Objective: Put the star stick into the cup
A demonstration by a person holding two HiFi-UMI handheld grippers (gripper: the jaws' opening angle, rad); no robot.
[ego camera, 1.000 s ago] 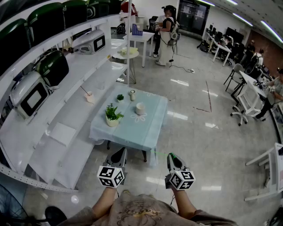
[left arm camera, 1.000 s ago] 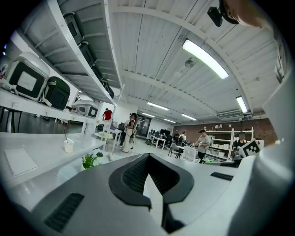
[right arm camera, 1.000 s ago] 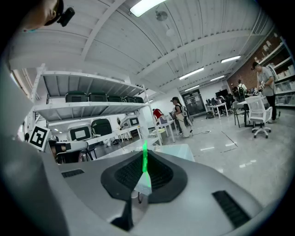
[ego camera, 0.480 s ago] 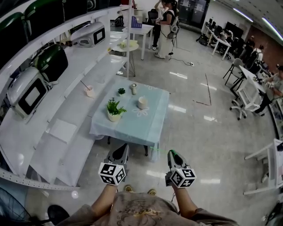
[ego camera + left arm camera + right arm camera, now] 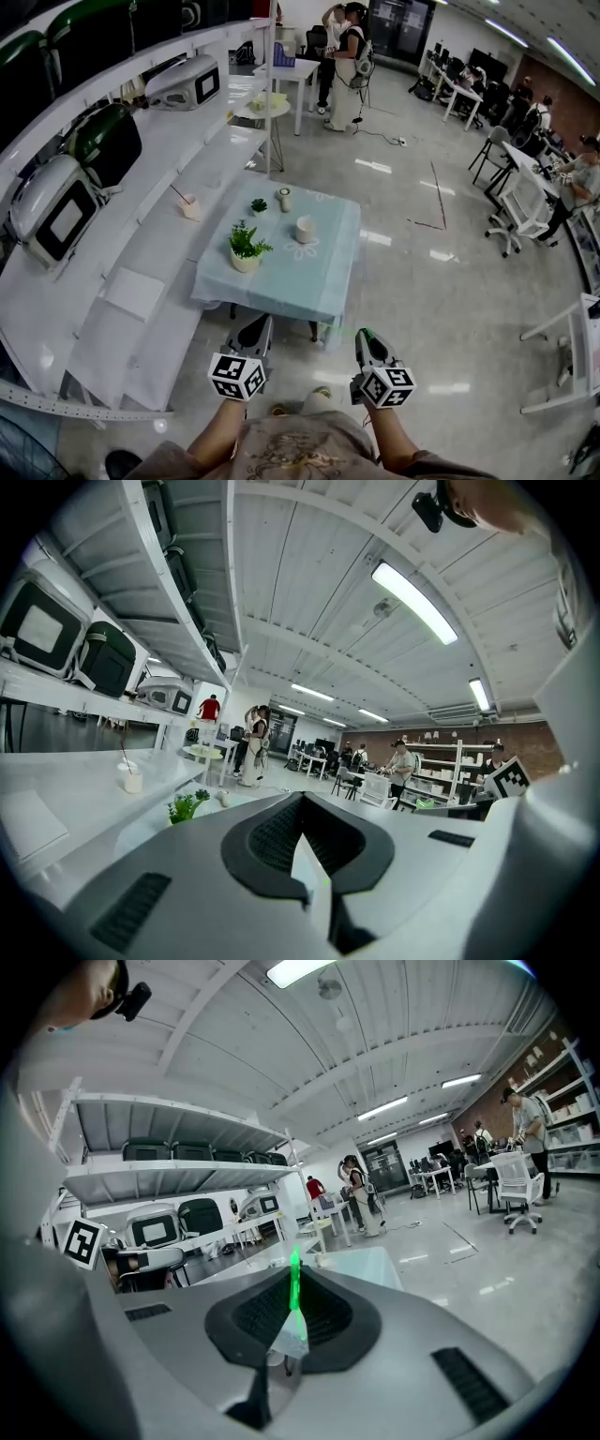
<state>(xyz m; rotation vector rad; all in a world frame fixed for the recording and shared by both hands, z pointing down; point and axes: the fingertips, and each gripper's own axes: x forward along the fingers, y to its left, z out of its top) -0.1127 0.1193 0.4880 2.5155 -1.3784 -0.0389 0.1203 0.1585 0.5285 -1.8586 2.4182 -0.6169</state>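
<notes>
The star stick (image 5: 294, 1288) is clamped in the right gripper (image 5: 364, 336), its long axis pointing forward along the jaws, with the cup (image 5: 305, 229) set well apart on the far table (image 5: 291, 281), ahead and slightly left, while the left gripper (image 5: 255, 326) is closed on nothing.

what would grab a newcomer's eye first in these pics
The bright green star stick stands out most, poking out of the shut right gripper at the bottom of the head view. Next comes the low table under a pale blue cloth in the middle of the floor, with a potted plant on it. The left gripper, beside the right one, is shut and empty.
</notes>
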